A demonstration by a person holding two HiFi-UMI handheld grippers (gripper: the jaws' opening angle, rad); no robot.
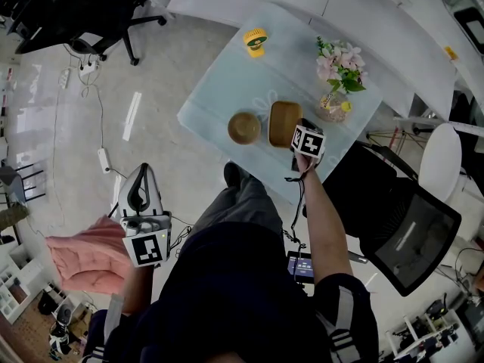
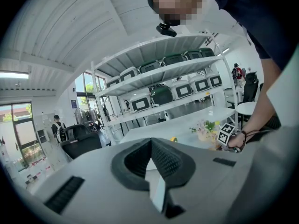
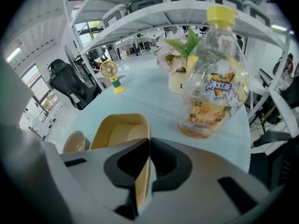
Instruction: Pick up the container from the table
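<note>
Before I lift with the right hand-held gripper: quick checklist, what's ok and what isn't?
1. Grip: right hand-held gripper is closed on one long wall of the tan container: ok.
2. Container load: nothing visible inside it: ok.
3. Bottle: stands apart from the container on the gripped side: ok.
4. Round bowl: close to the container's far side, and contact is unclear: cannot tell.
5. Left hand-held gripper: away from the table, jaws together, empty: ok.
6. Level lift: only one wall is pinched, so the container may tip: cannot tell.
</note>
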